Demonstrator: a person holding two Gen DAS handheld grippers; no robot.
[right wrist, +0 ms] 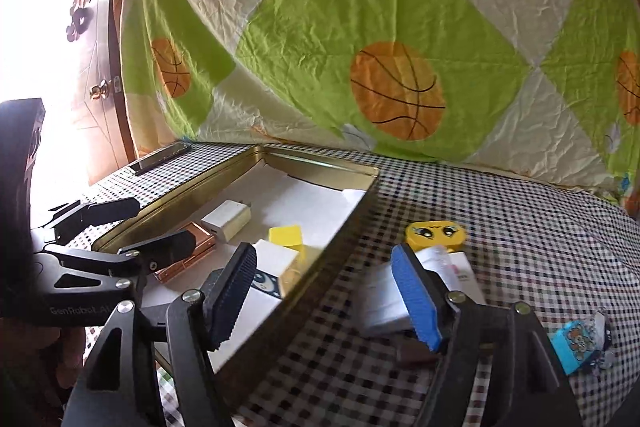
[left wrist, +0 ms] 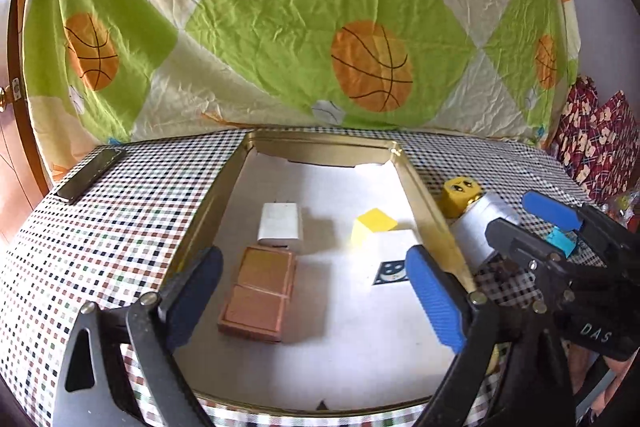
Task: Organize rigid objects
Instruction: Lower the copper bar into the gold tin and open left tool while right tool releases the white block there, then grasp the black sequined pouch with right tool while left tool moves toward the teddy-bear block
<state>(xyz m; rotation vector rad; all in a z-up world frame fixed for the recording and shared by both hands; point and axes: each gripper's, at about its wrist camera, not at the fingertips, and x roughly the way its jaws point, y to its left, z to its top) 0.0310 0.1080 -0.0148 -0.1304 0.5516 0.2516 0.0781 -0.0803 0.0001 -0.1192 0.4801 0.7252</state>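
ok, left gripper [left wrist: 316, 303] is spread wide and holding nothing, hovering over the gold tin tray [left wrist: 320, 143] with one pad on each side of its white-lined floor. inside the tray: white charger [left wrist: 279, 223] at 12 o'clock of the copper case [left wrist: 258, 301], the two just touching; yellow block [left wrist: 374, 225] sits at roughly 2 o'clock of the case, well apart from it. white box [left wrist: 394, 259] with a dark moon label lies just below the yellow block, partly covered by the blue pad and washed out by glare, so its edges are hard to read.

right gripper [right wrist: 324, 301] is also released, jaws wide, straddling the tray's right wall; nothing is between them. its blue pad hides part of the white bottle with yellow face cap [right wrist: 436, 237], which lies on the checked tablecloth [right wrist: 520, 219] outside the tray, at 3 o'clock of it. bottle label is blurred, unreadable. small blue sticker item [right wrist: 580, 341] at the 4 o'clock edge is cut off by the gripper frame. dark flat bar [left wrist: 90, 173] lies at the 10 o'clock table corner; can't tell what it is.
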